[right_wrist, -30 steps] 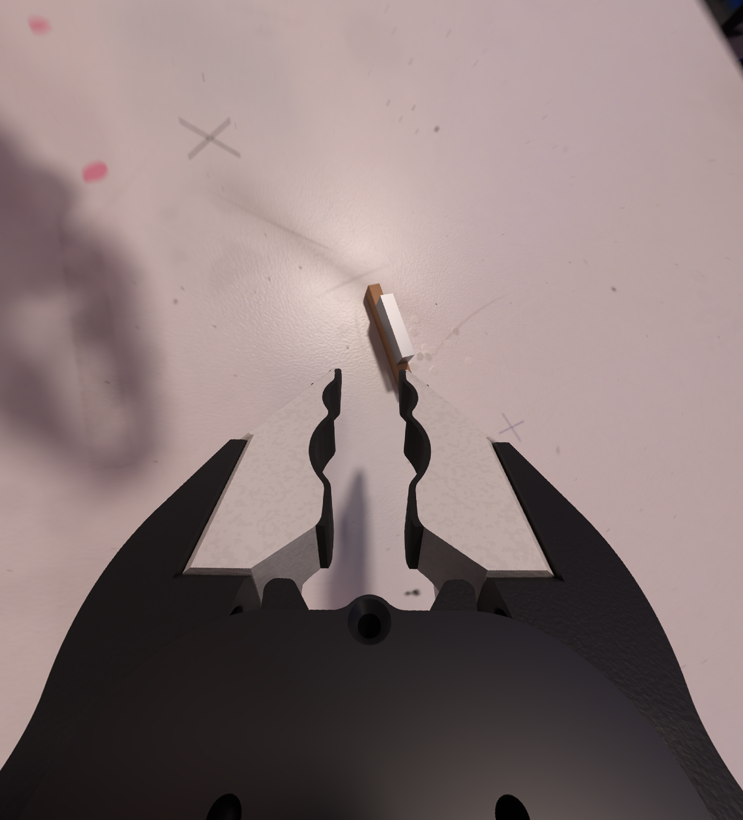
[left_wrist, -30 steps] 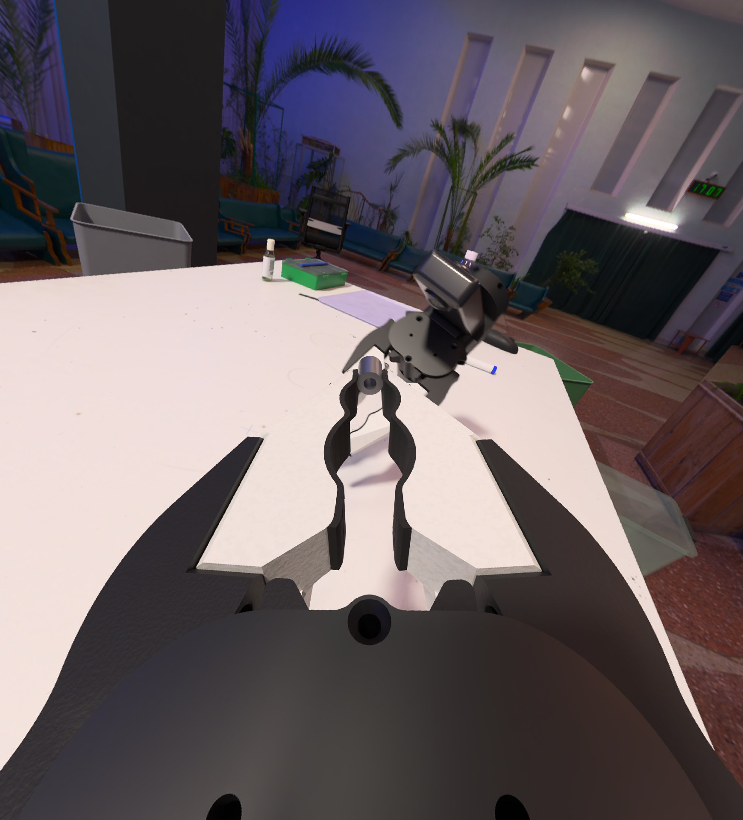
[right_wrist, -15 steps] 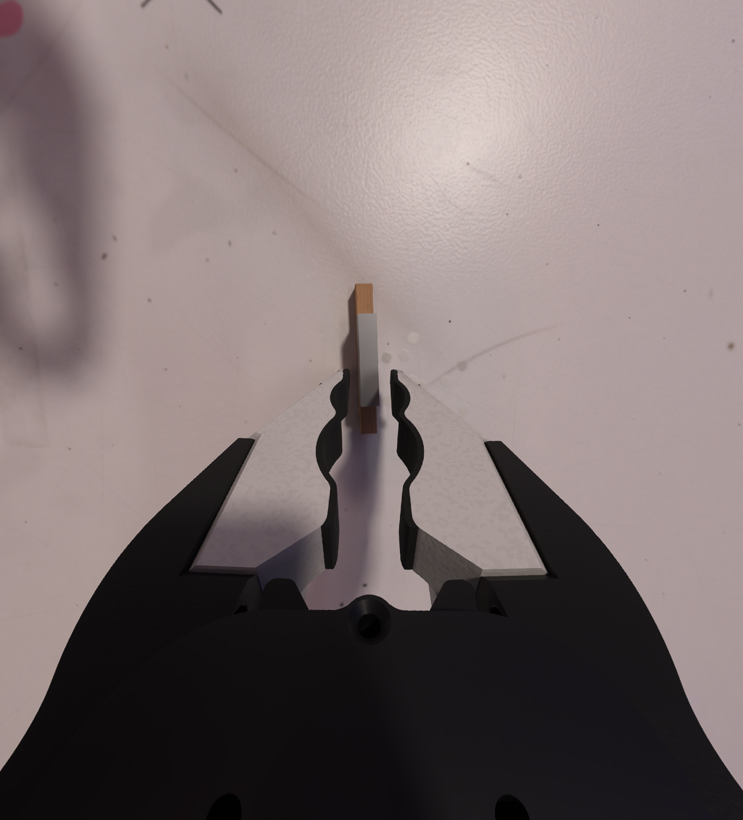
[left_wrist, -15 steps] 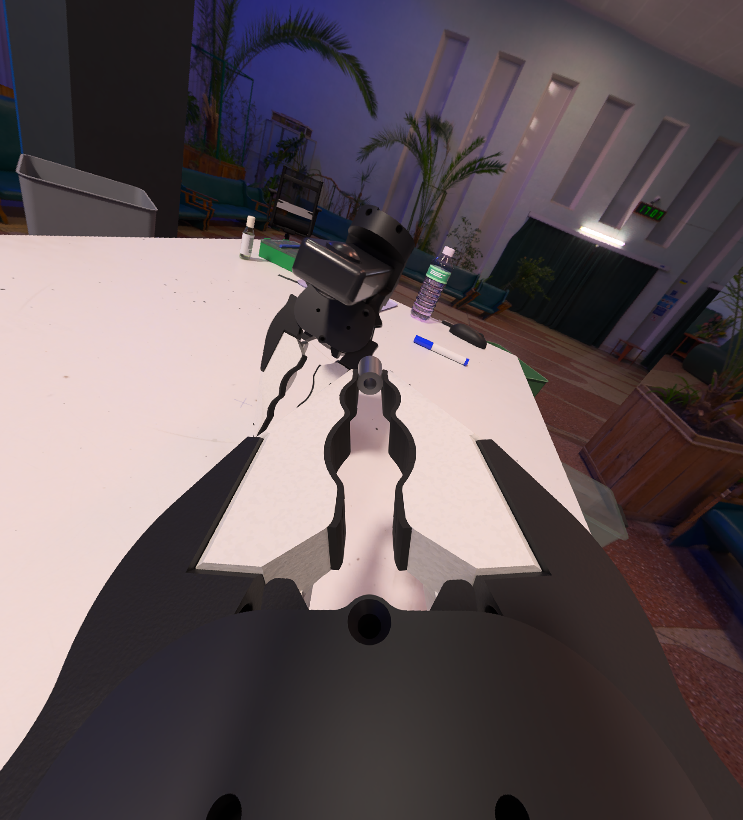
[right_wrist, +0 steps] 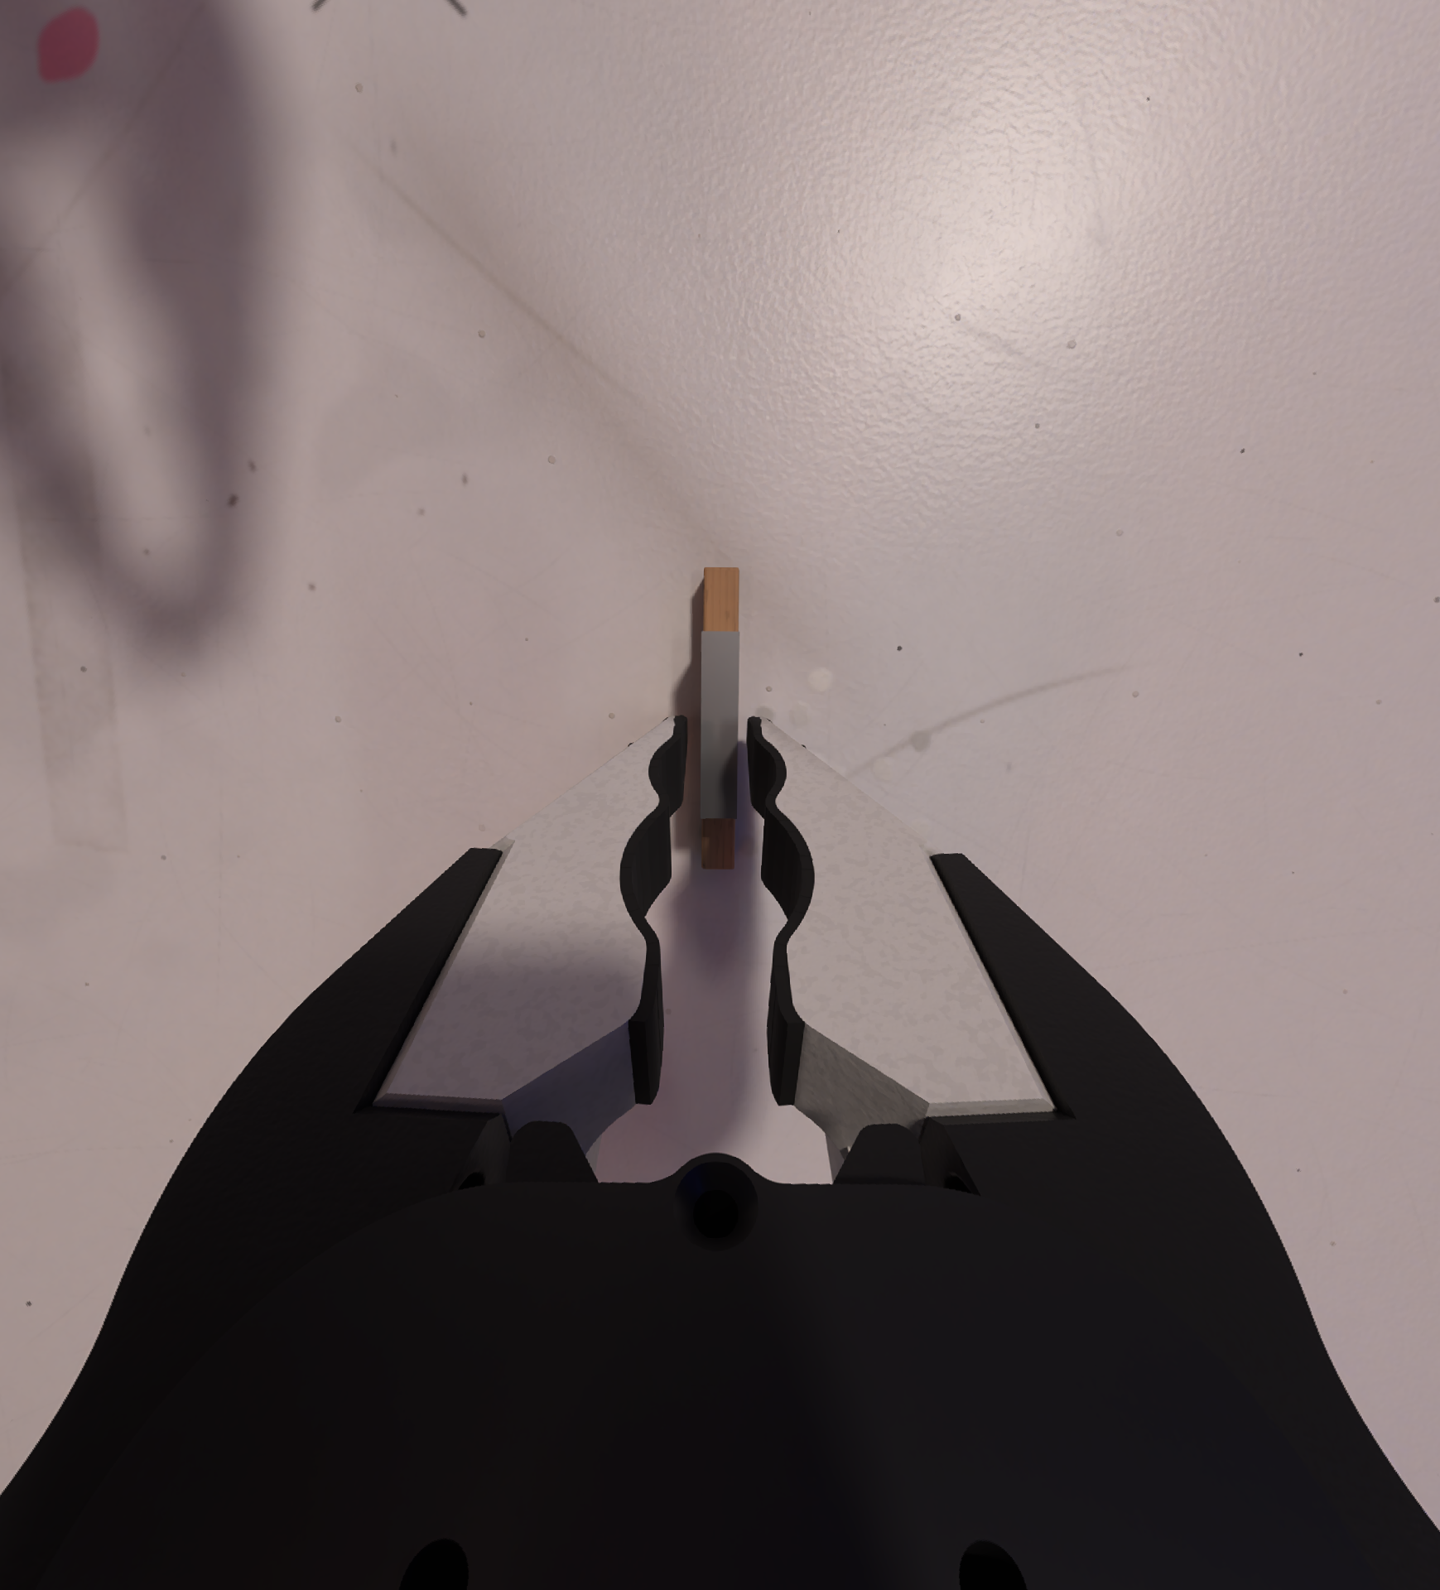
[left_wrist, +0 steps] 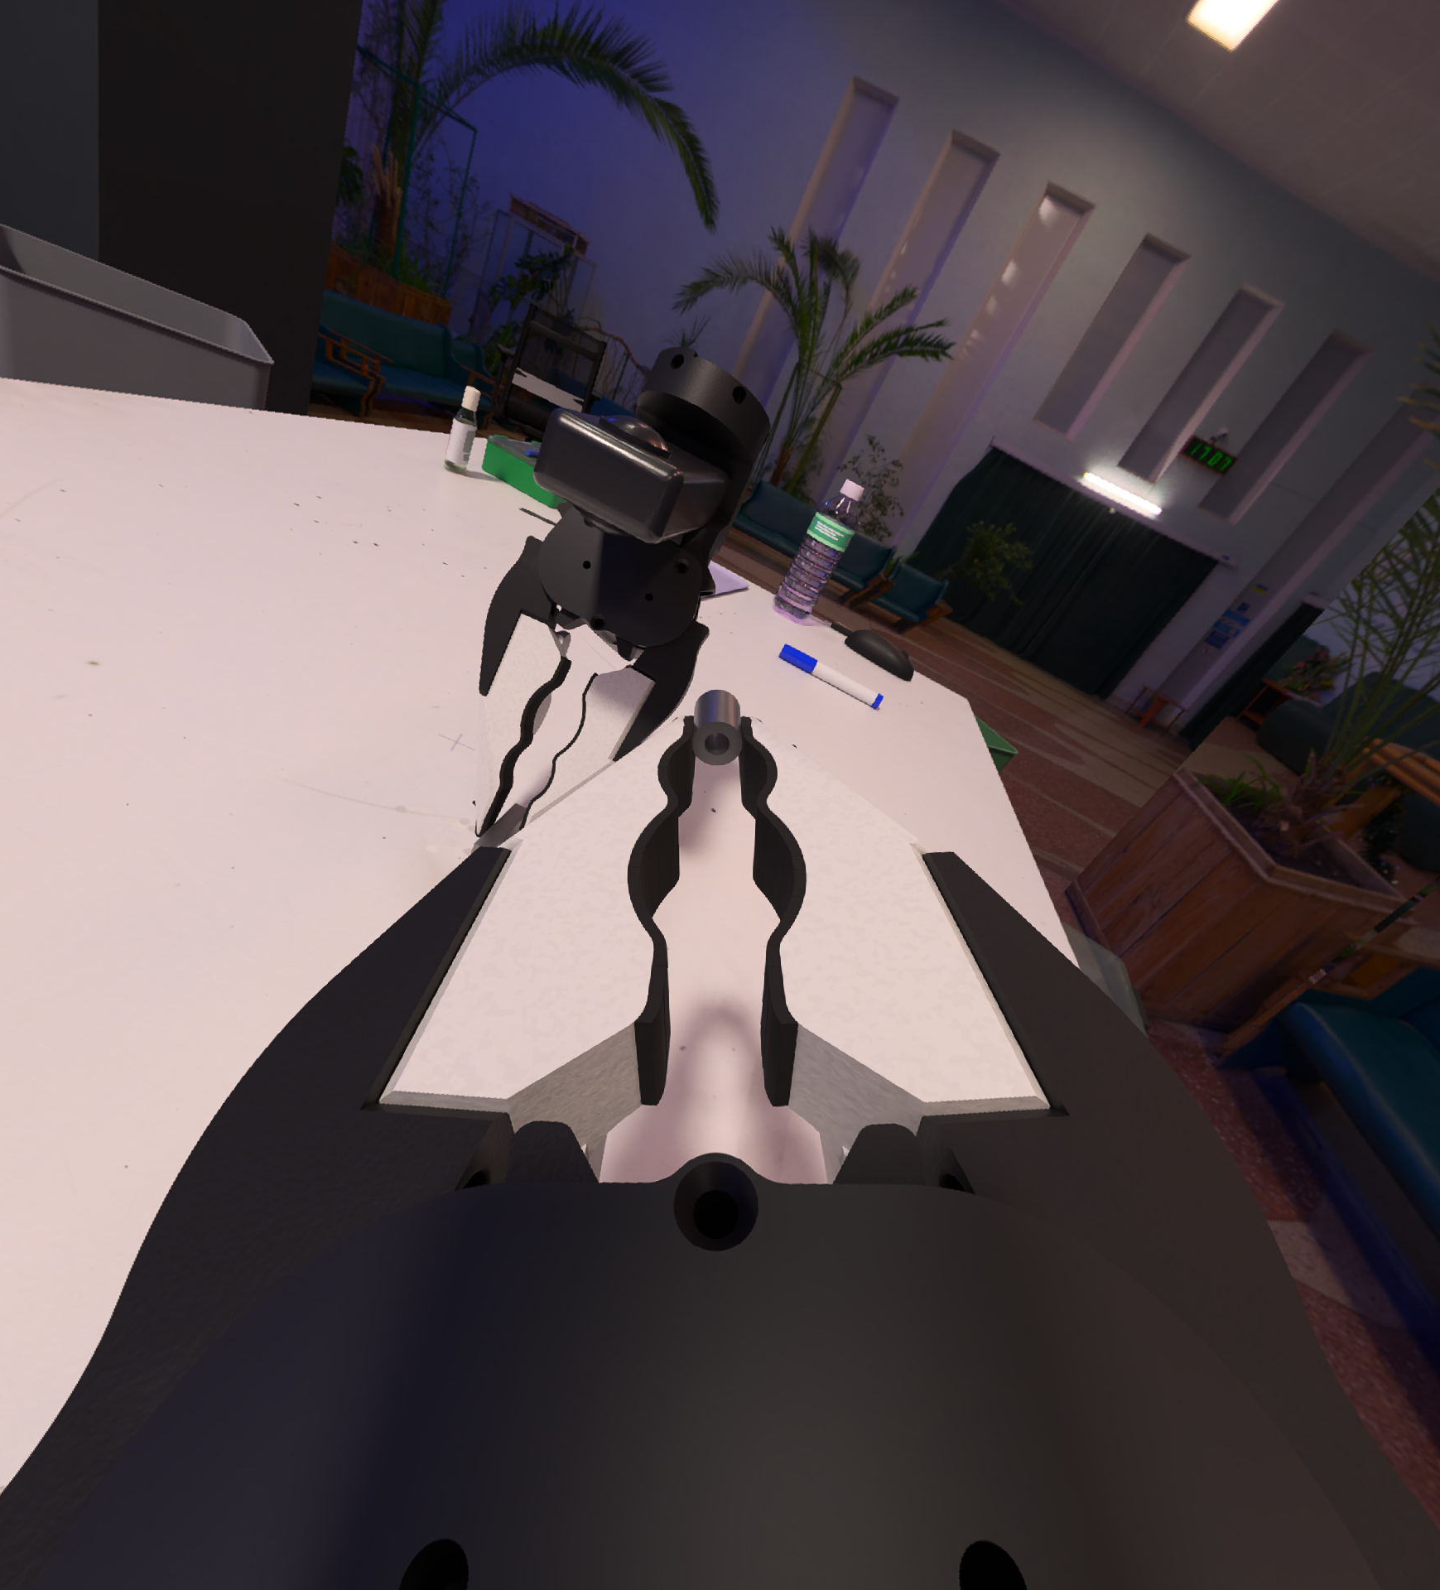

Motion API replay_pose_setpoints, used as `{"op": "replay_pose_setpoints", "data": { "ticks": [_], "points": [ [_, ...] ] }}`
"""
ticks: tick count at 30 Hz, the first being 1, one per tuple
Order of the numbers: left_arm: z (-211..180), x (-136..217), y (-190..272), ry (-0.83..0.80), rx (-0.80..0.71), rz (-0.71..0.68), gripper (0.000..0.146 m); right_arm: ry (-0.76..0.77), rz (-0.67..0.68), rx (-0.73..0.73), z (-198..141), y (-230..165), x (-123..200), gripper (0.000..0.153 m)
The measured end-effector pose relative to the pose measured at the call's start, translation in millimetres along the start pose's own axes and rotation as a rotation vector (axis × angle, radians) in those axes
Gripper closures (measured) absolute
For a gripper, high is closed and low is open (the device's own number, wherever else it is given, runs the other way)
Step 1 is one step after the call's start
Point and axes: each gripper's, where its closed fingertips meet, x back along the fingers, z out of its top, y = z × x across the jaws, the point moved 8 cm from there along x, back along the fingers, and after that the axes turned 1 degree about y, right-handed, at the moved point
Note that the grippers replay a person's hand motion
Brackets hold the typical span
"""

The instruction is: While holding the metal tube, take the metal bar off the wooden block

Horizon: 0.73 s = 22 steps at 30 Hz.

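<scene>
While atop wooden block, metal bar

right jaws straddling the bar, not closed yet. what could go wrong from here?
1. The metal bar lies on a wooden block of about the same width; with the right gripper low, its jaws could clamp both and lift the block too.
2. Only the bar's near part sits between the tips, so it may pivot or slip when lifted.
3. The left gripper pinches the metal tube at its very tips; a jolt could drop it.
</scene>
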Motion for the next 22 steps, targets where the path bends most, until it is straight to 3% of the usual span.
{"op": "replay_pose_setpoints", "data": {
  "ticks": [10,16,22],
  "points": [
    [-4,2,9,0.005,0.028,0.005,0.137,0.012,-0.015,0.040,-3,-6,5,0.145],
    [-19,-9,20,-0.081,0.104,-0.072,0.137,0.357,-0.165,0.023,-50,-30,52,0.145],
    [-25,-64,18,-0.165,0.192,-0.198,0.137,0.773,-0.257,-0.090,-97,-39,90,0.145]
  ]
}}
